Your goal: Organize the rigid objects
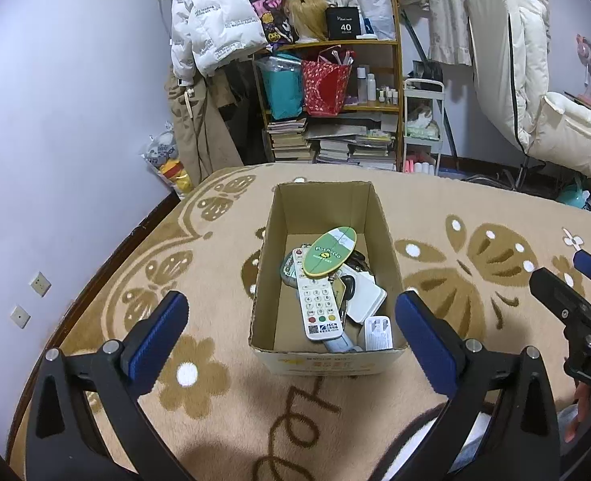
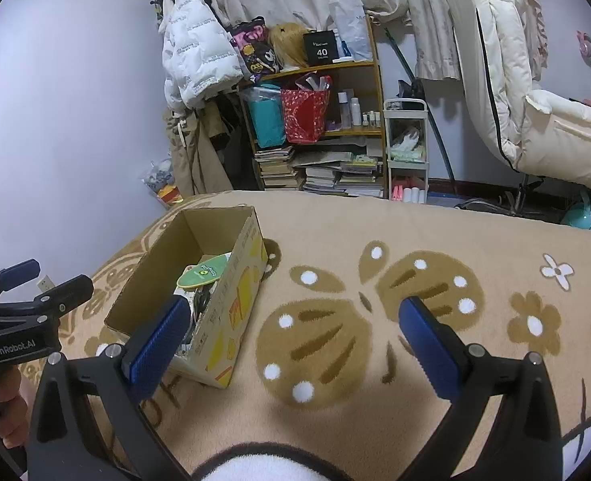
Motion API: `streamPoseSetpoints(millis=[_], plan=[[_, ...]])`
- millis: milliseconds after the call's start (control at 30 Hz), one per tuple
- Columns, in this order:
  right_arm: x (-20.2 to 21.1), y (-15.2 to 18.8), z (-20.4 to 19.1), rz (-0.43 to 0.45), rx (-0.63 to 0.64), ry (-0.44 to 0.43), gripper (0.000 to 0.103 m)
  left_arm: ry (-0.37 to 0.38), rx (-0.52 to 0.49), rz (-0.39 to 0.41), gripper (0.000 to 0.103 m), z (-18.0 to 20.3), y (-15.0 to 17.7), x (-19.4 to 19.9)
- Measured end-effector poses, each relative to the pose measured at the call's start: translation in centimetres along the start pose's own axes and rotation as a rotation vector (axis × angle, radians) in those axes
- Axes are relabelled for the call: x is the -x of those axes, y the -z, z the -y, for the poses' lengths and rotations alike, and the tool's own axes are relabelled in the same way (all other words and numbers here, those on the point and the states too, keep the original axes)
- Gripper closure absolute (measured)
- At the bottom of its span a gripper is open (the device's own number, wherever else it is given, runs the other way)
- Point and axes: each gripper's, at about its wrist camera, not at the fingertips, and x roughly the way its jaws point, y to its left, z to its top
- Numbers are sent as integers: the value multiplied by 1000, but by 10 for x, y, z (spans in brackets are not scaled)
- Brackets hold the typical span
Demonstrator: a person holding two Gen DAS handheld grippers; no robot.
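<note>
Seemingly nearly done, the cardboard box holds the remote and oddments, while both left gripper and right gripper gape wide, empty.

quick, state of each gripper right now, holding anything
left gripper: open wide, holding nothing, poised over the cardboard box.
right gripper: open, holding nothing, over the blanket beside the box.

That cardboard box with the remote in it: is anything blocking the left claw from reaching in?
Nothing visible does. The left gripper is open and empty in front of the cardboard box, whose top is open, with the remote lying uncovered inside.
</note>
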Motion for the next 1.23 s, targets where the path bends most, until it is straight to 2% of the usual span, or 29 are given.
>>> streamPoseSetpoints(millis=[1233], plan=[[-1, 1, 4, -8, -5, -1, 0, 12, 9, -18, 1, -2, 1, -6]])
